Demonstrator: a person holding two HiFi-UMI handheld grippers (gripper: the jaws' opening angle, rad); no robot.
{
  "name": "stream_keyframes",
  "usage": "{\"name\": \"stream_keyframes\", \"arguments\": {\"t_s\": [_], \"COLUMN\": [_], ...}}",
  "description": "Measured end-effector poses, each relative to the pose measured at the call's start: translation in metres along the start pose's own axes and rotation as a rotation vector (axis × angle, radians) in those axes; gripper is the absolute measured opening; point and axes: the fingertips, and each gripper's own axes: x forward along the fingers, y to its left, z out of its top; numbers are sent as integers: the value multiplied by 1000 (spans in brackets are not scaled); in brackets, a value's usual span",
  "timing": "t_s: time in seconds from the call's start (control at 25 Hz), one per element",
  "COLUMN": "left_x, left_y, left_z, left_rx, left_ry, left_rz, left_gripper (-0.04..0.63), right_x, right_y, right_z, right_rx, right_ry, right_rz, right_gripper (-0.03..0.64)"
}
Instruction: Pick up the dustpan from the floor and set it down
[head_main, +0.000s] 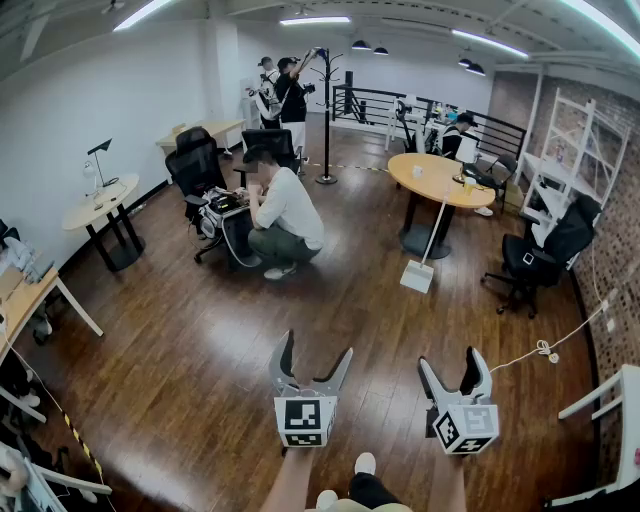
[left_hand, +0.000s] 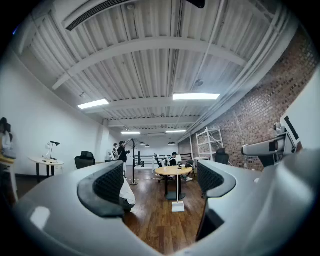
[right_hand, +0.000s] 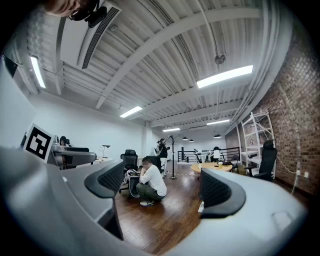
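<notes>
A white dustpan (head_main: 417, 275) with a long upright handle stands on the wooden floor, its handle leaning at the round wooden table (head_main: 440, 180). In the left gripper view the dustpan (left_hand: 178, 206) shows far off between the jaws. The right gripper view catches only its edge (right_hand: 200, 206) beside the right jaw. My left gripper (head_main: 317, 345) and right gripper (head_main: 450, 358) are both open and hold nothing. They hang side by side, roughly level, well short of the dustpan.
A person in a white shirt (head_main: 285, 215) crouches on the floor by a black office chair (head_main: 200, 165). Another black chair (head_main: 530, 265) and a white shelf (head_main: 570, 160) stand at the right by the brick wall. A cable (head_main: 545, 348) lies on the floor.
</notes>
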Motion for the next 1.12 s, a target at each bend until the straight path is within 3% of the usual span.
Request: {"name": "stream_keyframes", "arguments": {"t_s": [0.32,0.52,0.8,1.12], "left_x": [84,173,277,353], "left_y": [20,16,4,16], "left_z": [-22,-6,-11,-31], "left_rx": [23,45,57,36], "left_ry": [32,-20,-11,15], "left_rz": [-6,-25,-66,-96], "left_gripper": [438,430,428,426], "right_x": [97,184,275,342], "right_y": [-25,-56,-103,-136], "right_z": [-23,-1,-1,-16], "right_rx": [75,107,124,164], "right_ry": [-3,-59,-91,-70], "right_rz": [29,60,120,90], "right_gripper": [454,454,446,440]}}
